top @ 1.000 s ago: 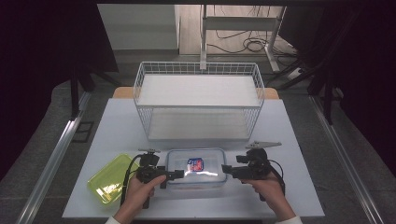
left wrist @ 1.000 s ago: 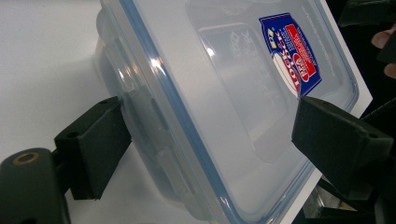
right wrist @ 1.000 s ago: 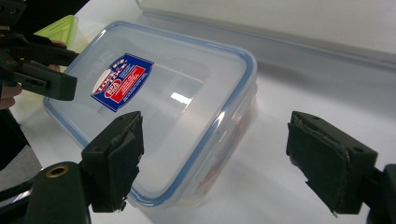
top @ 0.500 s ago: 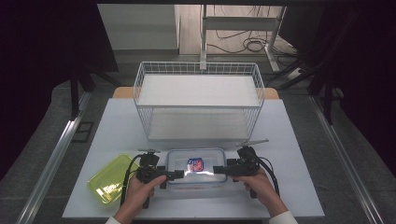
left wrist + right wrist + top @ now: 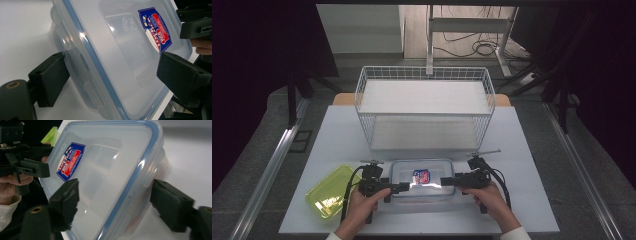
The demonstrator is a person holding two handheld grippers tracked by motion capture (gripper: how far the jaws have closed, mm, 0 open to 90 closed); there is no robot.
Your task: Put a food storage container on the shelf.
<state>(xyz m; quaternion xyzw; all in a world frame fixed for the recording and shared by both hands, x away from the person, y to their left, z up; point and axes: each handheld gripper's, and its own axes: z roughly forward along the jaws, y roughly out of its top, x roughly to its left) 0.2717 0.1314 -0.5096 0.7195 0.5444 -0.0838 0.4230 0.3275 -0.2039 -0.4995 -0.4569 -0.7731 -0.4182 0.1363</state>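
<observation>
A clear plastic container (image 5: 422, 172) with a blue-rimmed lid and a red and blue label sits near the table's front edge. My left gripper (image 5: 404, 187) is at its left side. In the left gripper view its jaws (image 5: 112, 56) straddle the container (image 5: 105, 37): one pad presses the side latch, the other lies on the lid. My right gripper (image 5: 444, 181) is at the right side. Its jaws (image 5: 115, 182) have just been closing around the container's rim (image 5: 105, 152), one over the lid, the other a little off the side wall.
A yellow-green lid (image 5: 329, 197) lies on the white table (image 5: 337, 135) left of the container. A white wire basket (image 5: 424, 107) with two shelves stands behind it, across the table's far half. The person's hands come in from the bottom edge.
The right gripper has moved left and down to the container's right side, so its upper jaw now reaches over the lid. The left gripper and the container have stayed put.
</observation>
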